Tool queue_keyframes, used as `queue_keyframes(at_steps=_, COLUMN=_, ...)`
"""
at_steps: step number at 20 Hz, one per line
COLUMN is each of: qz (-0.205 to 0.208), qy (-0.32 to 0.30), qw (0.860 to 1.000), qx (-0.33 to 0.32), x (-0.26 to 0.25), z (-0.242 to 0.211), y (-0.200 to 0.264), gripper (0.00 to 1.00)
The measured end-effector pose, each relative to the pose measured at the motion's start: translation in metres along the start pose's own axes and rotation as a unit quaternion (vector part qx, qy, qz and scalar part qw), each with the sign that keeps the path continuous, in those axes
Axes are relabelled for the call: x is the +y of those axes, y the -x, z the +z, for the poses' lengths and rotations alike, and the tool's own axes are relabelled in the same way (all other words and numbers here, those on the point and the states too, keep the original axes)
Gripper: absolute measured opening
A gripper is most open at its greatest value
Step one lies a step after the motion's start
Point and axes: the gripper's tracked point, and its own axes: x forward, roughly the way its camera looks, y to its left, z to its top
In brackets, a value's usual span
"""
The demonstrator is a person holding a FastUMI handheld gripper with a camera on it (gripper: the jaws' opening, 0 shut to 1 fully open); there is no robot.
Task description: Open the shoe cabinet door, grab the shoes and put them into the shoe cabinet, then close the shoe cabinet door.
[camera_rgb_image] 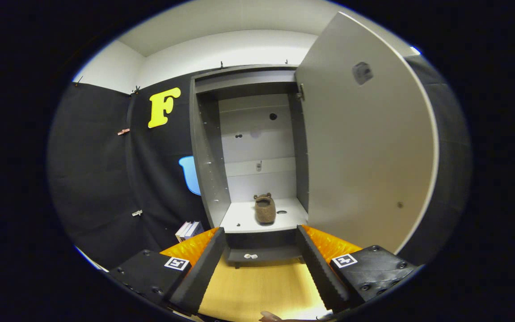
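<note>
The grey shoe cabinet [204, 147] stands ahead of me with its door [365, 152] swung wide open to the right. A brown fuzzy shoe [265, 209] with small ears sits upright on the cabinet's bottom shelf [244, 220], beyond my fingertips and about midway between them. My gripper [261, 235] is open, its fingers spread wide with nothing between them, held back from the cabinet front above the wooden floor [257, 286].
A few white books [189, 230] lean against the black cloth wall left of the cabinet base. A small white object [250, 256] lies on the cabinet's low plinth. Part of a hand [272, 317] shows at the bottom between the fingers.
</note>
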Motion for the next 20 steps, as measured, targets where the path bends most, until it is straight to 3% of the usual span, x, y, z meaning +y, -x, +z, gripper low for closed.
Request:
queue_keyframes(at_steps=7, qz=-0.129, qy=-0.003, qw=0.991, qx=-0.019, x=-0.084, z=-0.003, y=0.068, gripper=0.98)
queue_keyframes(at_steps=10, qz=-0.157, qy=-0.01, qw=0.987, qx=-0.036, x=-0.12, z=0.008, y=0.09, gripper=0.98)
queue_keyframes(at_steps=14, qz=-0.156, qy=-0.005, qw=0.987, qx=-0.035, x=-0.173, z=0.01, y=0.094, gripper=0.98)
queue_keyframes(at_steps=20, qz=-0.1, qy=0.0, qw=0.994, qx=-0.032, x=-0.227, z=0.02, y=0.071, gripper=0.98)
